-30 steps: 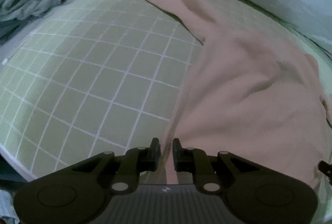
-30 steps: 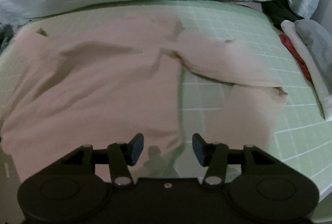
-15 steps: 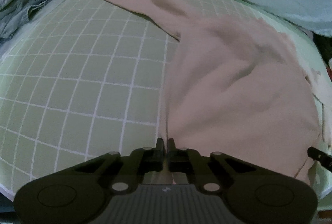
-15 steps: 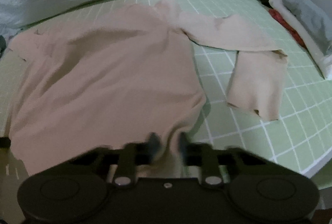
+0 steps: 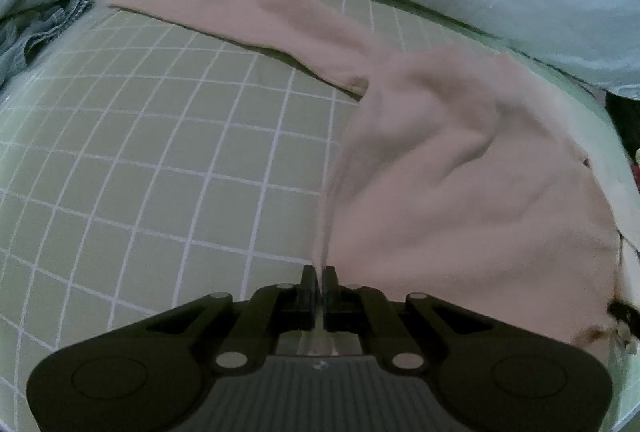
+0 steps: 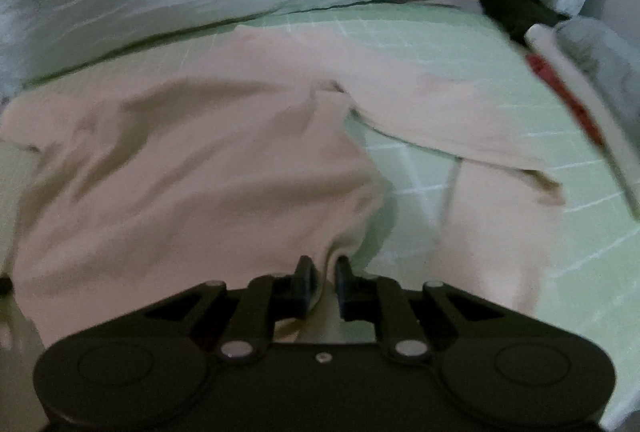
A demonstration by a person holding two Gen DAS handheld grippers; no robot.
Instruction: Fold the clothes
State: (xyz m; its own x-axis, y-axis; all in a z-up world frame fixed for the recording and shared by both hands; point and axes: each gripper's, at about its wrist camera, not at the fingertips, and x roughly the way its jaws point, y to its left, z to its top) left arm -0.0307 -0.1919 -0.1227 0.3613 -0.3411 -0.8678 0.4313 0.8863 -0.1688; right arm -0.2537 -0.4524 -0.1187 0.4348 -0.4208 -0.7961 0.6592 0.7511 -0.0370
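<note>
Left tool (image 5: pixel 319 278) and right tool (image 6: pixel 324 272), each pinching pink top (image 5: pixel 460 192) hem.

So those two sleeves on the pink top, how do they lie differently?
The left sleeve lies stretched out straight and flat across the green checked mat, reaching toward the crumpled grey clothes. The right sleeve is bent: it runs outward, then doubles back at a fold, its end pointing toward the right gripper. Both are the same pale pink as the top and rest on the mat, untouched by either gripper's fingers.
</note>
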